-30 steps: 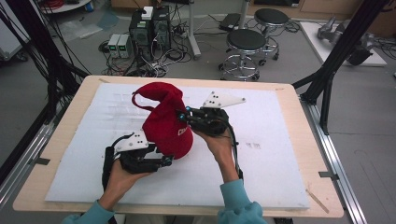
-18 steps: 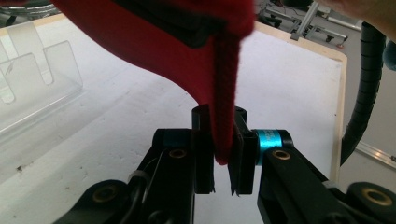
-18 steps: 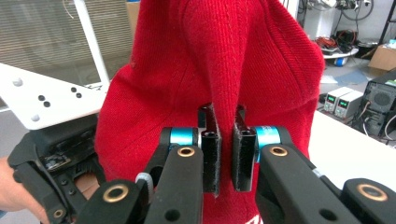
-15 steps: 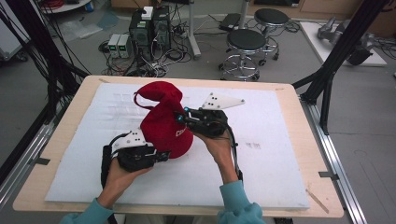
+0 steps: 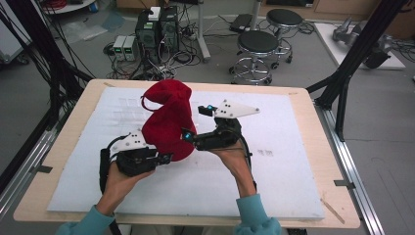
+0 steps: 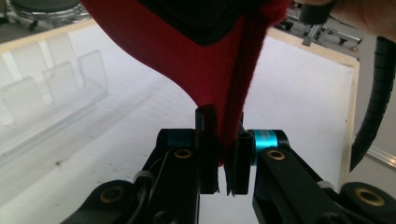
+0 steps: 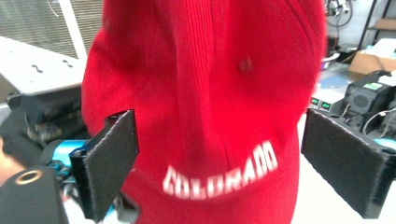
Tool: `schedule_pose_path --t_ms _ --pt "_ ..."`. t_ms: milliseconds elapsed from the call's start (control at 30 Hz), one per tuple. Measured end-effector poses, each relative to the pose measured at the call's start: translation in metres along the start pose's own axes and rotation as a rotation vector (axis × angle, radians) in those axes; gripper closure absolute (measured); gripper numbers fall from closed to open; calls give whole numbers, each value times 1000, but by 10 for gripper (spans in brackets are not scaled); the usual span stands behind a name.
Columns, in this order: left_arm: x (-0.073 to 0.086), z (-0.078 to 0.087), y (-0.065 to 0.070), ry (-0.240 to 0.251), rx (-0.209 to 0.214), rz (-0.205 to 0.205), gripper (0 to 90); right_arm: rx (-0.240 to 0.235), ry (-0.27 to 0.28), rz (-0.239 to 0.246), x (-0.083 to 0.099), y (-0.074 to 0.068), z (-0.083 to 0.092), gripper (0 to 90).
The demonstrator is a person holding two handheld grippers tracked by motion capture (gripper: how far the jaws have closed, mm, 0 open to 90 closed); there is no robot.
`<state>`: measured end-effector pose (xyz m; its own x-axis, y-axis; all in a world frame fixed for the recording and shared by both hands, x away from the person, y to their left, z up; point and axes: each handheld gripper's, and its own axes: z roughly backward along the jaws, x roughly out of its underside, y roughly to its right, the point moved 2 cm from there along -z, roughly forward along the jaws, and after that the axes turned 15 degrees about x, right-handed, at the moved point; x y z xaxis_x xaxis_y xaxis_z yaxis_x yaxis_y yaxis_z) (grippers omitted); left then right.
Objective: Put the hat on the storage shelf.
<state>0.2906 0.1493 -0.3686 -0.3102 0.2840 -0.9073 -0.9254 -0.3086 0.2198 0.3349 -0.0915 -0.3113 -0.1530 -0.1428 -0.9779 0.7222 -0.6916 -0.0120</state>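
Observation:
A red cap (image 5: pixel 169 122) with white "COLORADO" lettering (image 7: pixel 219 175) is held up above the white mat. My left gripper (image 5: pixel 165 157) is below it at the left, shut on the cap's lower edge (image 6: pixel 233 107), and the red fabric runs down between its jaws. My right gripper (image 5: pixel 190 138) points at the cap from the right. Its jaws stand wide open on either side of the cap's front (image 7: pixel 210 93) and are not pressing on it. The other hand's gripper body (image 7: pixel 42 116) shows behind the cap at the left.
A clear plastic rack (image 6: pixel 46 88) lies on the white mat (image 5: pixel 293 161) at the back left. The wooden table edge (image 5: pixel 313 103) borders the mat. On the floor beyond the table stand stools (image 5: pixel 257 44) and computer boxes (image 5: pixel 156 24). Black frame posts rise at both sides.
The cap has risen slightly and stands taller. My right gripper has shifted a little lower and closer to the person. The left gripper keeps its hold, almost unmoved.

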Motion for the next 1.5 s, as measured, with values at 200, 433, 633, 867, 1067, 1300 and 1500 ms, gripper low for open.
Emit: schedule_pose_path --t_ms 200,433,633,867,1067,1300,1500 --pt "-15 20 -11 -3 -57 -23 852 24 3 30 7 5 15 81" --pt "-33 42 -27 -11 -122 -58 852 68 12 19 19 16 37 81" --pt "-48 60 -51 -37 -177 -72 853 123 11 -3 33 27 60 81" --pt "-53 71 -75 -67 -234 -99 852 198 32 -49 57 44 91 81" --pt "-48 68 -93 -98 -258 -108 852 272 33 -66 83 52 113 81" --pt "-45 58 -107 -112 -293 -113 853 322 73 -98 122 55 131 81" --pt "-41 51 -120 -121 -319 -93 852 345 62 -107 139 57 133 81"
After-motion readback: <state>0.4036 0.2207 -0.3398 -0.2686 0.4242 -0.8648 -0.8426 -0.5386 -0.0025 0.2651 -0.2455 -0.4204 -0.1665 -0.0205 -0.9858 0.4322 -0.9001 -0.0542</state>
